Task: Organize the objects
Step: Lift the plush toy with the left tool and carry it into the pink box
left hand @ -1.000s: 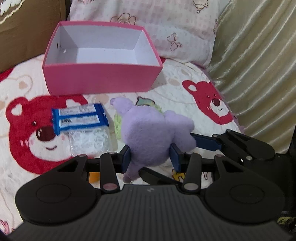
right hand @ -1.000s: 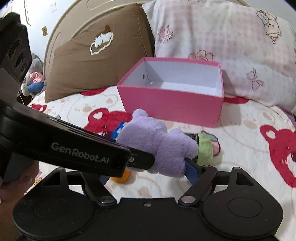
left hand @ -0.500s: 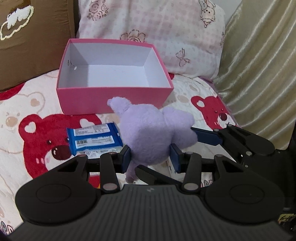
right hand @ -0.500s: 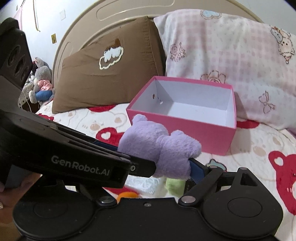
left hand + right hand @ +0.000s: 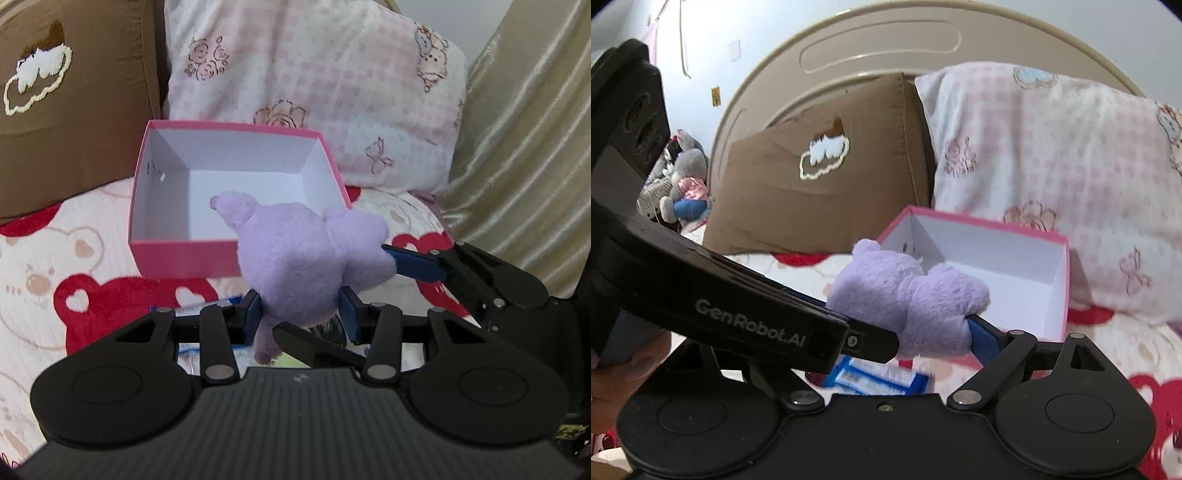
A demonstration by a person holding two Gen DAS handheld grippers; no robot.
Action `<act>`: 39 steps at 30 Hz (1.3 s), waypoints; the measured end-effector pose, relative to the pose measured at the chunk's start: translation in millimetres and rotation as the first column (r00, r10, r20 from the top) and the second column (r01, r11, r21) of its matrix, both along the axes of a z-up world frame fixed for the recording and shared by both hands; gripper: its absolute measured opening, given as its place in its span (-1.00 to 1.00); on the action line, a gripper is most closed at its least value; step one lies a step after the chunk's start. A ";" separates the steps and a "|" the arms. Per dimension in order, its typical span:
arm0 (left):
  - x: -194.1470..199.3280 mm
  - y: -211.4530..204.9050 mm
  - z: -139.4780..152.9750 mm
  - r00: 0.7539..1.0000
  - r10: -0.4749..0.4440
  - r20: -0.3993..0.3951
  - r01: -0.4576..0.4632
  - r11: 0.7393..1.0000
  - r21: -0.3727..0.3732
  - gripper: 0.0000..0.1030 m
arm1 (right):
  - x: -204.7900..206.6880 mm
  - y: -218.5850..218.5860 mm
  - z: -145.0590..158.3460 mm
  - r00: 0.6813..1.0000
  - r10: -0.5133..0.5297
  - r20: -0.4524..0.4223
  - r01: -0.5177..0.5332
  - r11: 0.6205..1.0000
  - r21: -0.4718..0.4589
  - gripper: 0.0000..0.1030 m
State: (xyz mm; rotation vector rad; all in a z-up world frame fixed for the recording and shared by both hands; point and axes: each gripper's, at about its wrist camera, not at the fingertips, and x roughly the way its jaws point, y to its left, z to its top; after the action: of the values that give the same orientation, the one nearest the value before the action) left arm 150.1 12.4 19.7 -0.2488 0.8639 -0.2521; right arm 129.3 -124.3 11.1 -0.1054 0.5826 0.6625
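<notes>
The left gripper (image 5: 301,319) has its blue pads clamped on either side of the purple plush toy (image 5: 306,258) — a firm pinch low on the soft body, the fabric bulging out above the fingers. The right gripper (image 5: 905,332) is in there as well, its jaws spread very wide: one blue finger (image 5: 984,341) presses against the toy's right flank, while the other is hidden behind the left gripper's black body, so whether this one is truly squeezing or just cradling I cannot tell. At the left edge of the right wrist view, part of a hand (image 5: 626,363) wraps the left gripper's handle.

The toy is up in the air, off the bedspread, hanging just in front of the pink box (image 5: 184,254) and overlapping its near wall and right corner in the left wrist view. The box sits open on the bear-print bedspread (image 5: 55,266), white inside, nothing in it. Below the toy lies a blue-and-white packet (image 5: 879,378), flat on the bedspread. Behind the box, a brown cushion (image 5: 820,184) with a cloud motif and a pink checked pillow (image 5: 314,74) lean against the headboard (image 5: 879,48) — and a gold curtain (image 5: 528,147) hangs off to the right.
</notes>
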 end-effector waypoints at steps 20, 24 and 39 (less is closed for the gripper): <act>160.8 0.8 -23.2 0.997 0.018 -0.070 -0.020 0.999 -0.030 -0.17 | 150.8 -6.1 -15.5 0.987 -0.051 -0.153 0.047 0.998 -0.029 0.60; 190.0 -1.8 -36.0 0.999 0.009 -0.051 -0.009 1.000 -0.002 -0.17 | 179.4 0.8 -26.4 0.982 -0.073 -0.174 0.058 0.994 -0.091 0.39; 253.3 21.2 -106.9 0.980 0.047 -0.194 -0.070 0.991 -0.112 -0.16 | 234.1 25.9 -82.0 0.972 -0.094 -0.214 0.041 0.970 -0.241 0.30</act>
State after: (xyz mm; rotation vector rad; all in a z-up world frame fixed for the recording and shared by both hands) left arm 403.4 33.6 -87.3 -0.4132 1.0312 -0.2269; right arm 363.4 -98.3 -71.0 -0.2336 0.8787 0.5396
